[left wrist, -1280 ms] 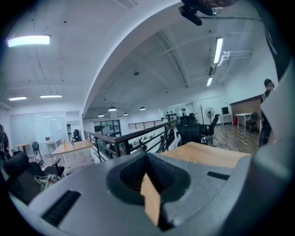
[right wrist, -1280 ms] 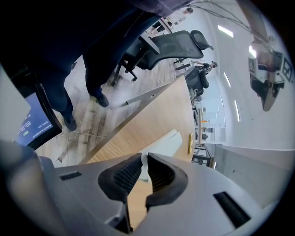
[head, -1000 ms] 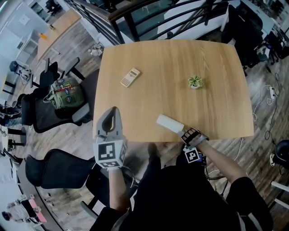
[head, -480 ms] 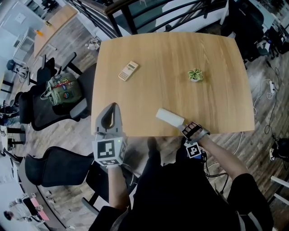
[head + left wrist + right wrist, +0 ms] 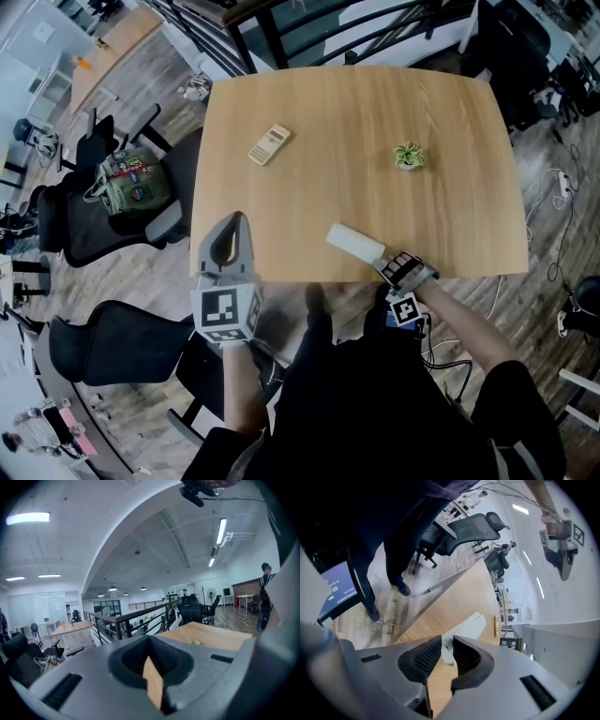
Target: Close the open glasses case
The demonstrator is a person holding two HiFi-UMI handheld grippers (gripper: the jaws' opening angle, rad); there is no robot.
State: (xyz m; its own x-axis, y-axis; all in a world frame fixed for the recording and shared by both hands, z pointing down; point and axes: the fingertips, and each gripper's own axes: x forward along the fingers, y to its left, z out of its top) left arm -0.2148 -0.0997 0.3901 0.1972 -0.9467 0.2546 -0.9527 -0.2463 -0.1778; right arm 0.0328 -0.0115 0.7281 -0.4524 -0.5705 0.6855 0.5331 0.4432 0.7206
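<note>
The white glasses case (image 5: 355, 245) lies slantwise on the wooden table (image 5: 356, 122) near its front edge; its lid is down on the base, with a seam showing along its side (image 5: 467, 629). My right gripper (image 5: 388, 266) is at the case's near end. Its jaws are opening, and the tip of the case sits in the narrow gap between the pads (image 5: 446, 642). My left gripper (image 5: 233, 228) hovers off the table's front left corner with its jaws together (image 5: 150, 638) and nothing in them.
A beige calculator (image 5: 270, 144) lies at the table's back left, and a small green plant (image 5: 409, 157) stands to the right. Office chairs stand left of the table, one holding a green bag (image 5: 127, 191). A black railing runs behind the table.
My right gripper has lifted a little and rolled at the case's near end. The case and my left gripper stay where they were.
</note>
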